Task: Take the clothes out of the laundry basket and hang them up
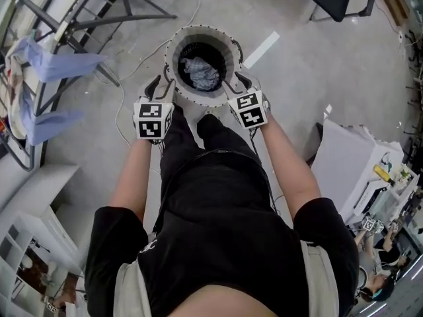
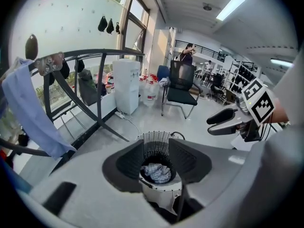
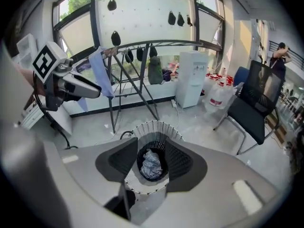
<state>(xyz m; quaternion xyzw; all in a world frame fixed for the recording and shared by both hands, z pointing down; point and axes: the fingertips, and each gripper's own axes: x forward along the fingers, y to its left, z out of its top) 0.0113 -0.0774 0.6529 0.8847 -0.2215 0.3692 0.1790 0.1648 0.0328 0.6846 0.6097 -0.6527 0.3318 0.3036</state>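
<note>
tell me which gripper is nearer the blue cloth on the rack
Left. The left gripper sits at the basket rim nearest the blue cloth; the right gripper is across the basket.

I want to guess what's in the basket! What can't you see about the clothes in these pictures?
- Head view: the cloth in the laundry basket is crumpled, so what garment it is stays unclear. Anything under it is covered.
- Head view: the drying rack is cut off by the left edge.

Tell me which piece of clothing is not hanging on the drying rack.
The crumpled checked garment lying in the laundry basket; the blue garments at the left both hang over the drying rack.
</note>
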